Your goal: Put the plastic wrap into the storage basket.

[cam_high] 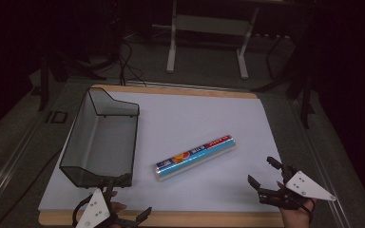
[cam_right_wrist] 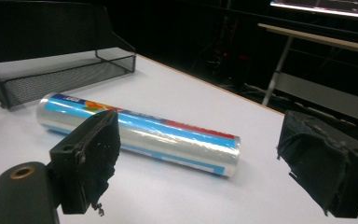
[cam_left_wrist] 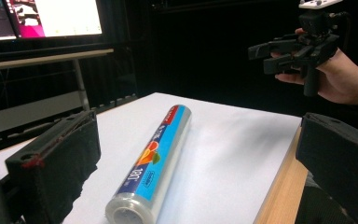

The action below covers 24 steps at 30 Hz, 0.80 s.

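A roll of cling film (cam_high: 196, 156) with a blue, red and orange label lies slantwise on the white sheet (cam_high: 204, 118), right of a black mesh tray (cam_high: 100, 137). My left gripper (cam_high: 133, 197) stands open at the near left edge, below the tray's front corner, with nothing between its fingers. In the left gripper view the roll (cam_left_wrist: 158, 154) lies ahead between the wide-apart jaws, end on. My right gripper (cam_high: 261, 171) is open at the near right, apart from the roll. In the right gripper view the roll (cam_right_wrist: 140, 133) lies crosswise ahead, with the mesh tray (cam_right_wrist: 51, 70) behind it.
The white sheet lies on a wooden board (cam_high: 171, 219) whose edge shows along the front. A metal table frame (cam_high: 209, 33) stands beyond the far edge. A person's hand holds the right gripper (cam_left_wrist: 289, 51) above the sheet's far corner in the left gripper view.
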Tool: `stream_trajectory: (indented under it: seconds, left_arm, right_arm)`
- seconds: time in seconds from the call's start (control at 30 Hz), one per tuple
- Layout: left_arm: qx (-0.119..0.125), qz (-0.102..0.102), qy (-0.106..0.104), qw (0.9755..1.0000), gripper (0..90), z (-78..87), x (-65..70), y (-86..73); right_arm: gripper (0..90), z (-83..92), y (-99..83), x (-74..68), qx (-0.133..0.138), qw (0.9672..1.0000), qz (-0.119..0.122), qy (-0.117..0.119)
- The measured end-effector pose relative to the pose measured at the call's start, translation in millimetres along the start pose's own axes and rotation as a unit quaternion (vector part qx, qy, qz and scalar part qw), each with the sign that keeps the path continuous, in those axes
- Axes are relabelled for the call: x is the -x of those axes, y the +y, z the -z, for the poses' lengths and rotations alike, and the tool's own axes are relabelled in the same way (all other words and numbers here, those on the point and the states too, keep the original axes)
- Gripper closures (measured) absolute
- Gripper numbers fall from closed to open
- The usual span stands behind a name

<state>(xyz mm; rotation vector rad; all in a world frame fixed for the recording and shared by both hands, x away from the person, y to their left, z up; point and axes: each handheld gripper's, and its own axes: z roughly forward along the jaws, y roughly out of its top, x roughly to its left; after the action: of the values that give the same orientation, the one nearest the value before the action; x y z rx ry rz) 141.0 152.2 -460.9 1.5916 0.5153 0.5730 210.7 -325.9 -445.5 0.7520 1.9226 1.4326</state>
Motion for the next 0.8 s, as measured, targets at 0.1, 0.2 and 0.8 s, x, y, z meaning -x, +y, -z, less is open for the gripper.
stream_trajectory:
  seconds: [0.1, 0.2, 0.8]
  left_arm:
    - [0.001, 0.001, 0.001, 1.0000, 0.6, 0.2, -0.2, 0.0]
    - [0.002, 0.001, 0.002, 1.0000, 0.6, 1.3, -0.1, 0.2]
    - [0.002, 0.003, 0.001, 1.0000, 0.6, 1.2, 0.0, -0.3]
  right_arm:
    - [12.8, -0.5, 0.1, -0.2, 0.001, 1.0000, 0.007, 0.002]
    - [12.8, -1.3, 0.4, -0.9, 0.001, 0.9998, 0.011, 0.014]
    - [10.4, -34.2, -15.1, 4.9, -0.034, 0.9966, -0.027, 0.070]
